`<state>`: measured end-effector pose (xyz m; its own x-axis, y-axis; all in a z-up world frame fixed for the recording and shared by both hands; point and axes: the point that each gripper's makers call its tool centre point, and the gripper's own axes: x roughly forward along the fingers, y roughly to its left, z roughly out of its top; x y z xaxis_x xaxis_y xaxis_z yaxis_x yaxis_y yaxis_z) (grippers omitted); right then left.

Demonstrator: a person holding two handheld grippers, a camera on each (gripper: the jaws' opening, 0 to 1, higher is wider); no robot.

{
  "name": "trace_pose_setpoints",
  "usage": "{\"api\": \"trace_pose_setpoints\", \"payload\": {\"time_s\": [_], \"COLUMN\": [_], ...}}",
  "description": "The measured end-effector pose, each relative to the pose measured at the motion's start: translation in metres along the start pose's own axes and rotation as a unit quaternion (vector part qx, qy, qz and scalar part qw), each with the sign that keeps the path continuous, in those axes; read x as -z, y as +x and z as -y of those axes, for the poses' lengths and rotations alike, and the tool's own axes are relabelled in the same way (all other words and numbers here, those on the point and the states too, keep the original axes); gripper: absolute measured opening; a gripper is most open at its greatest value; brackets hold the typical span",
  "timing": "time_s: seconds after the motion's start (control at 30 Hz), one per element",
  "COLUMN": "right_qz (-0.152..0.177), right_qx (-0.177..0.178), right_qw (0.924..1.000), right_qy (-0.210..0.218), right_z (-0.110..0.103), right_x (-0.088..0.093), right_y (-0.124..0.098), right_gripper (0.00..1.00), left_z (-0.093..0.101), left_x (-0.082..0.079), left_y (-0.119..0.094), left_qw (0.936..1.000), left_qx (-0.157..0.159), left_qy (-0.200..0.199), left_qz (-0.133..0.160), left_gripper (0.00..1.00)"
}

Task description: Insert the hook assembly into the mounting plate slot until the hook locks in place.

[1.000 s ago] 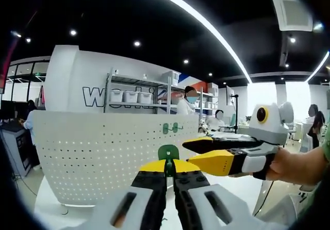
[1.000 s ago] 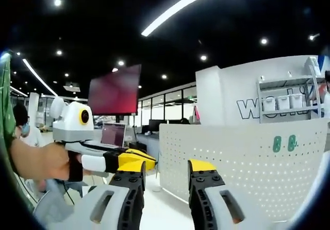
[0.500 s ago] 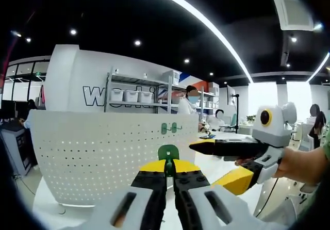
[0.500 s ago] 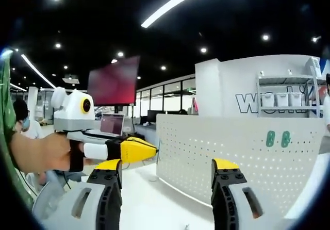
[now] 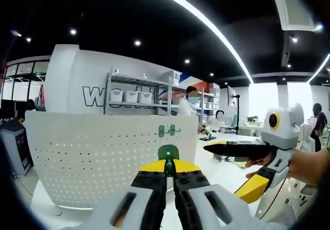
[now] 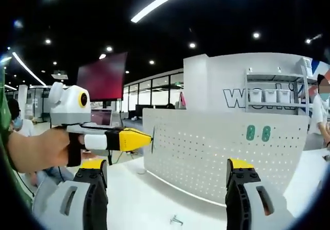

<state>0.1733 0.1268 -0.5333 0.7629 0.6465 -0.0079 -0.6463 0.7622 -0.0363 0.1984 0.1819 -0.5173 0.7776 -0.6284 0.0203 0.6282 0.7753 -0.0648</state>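
Hook: green hook assembly (image 5: 168, 152) pinched between the tips of left tongs (image 5: 168, 172), upper end poking up past the yellow pads; jaws near-closed on it.
Plate: white perforated mounting plate (image 5: 103, 152) standing upright on white tabletop (image 6: 149, 199), ahead of the held hook in left gripper view, with a gap between; same plate (image 6: 216, 152) seen in right gripper view.
Mounted: two green hooks (image 5: 166, 131) already seated high on the plate, side by side; same pair (image 6: 258, 133) in right gripper view.
Right tongs: right tongs (image 6: 170, 181) spread wide, nothing between the jaws; also seen at right of left gripper view (image 5: 242, 170), held in a hand, off to the side of the plate.
Left tongs from other side: visible in right gripper view (image 6: 147, 138), yellow tip near the plate's left edge; contact with plate cannot be told.
Stray: small metal piece (image 6: 176, 220) lying on tabletop in front of plate; kind unclear.
Progress: hook grasped and lifted, judged early-to-mid; not yet at a slot.
Left to do: bring hook to a free slot, push in until locked, let go; probably beside the mounted pair.
Risk: narrow pinch on a small part, could twist on contact.
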Motion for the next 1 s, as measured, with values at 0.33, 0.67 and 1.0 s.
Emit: {"api": "trace_pose_setpoints", "payload": {"time_s": [0.33,0.67,1.0], "right_qz": [0.008,-0.006,-0.010], "right_qx": [0.034,0.072,0.089], "right_qw": [0.9994,0.9973,0.9959], "right_qy": [-0.004,-0.017,-0.014], "right_z": [0.025,0.057,0.083], "right_x": [-0.007,-0.002,0.001], "right_y": [-0.026,-0.046,-0.054], "right_gripper": [0.99,0.99,0.97], "left_z": [0.007,0.017,0.014], "left_x": [-0.015,-0.018,-0.021], "left_y": [0.033,0.071,0.112], "left_qw": [0.9998,0.9995,0.9975], "left_qx": [-0.003,-0.012,-0.056], "left_qy": [0.015,0.022,0.037], "left_qz": [0.011,0.020,0.024], "left_gripper": [0.03,0.03,0.03]}}
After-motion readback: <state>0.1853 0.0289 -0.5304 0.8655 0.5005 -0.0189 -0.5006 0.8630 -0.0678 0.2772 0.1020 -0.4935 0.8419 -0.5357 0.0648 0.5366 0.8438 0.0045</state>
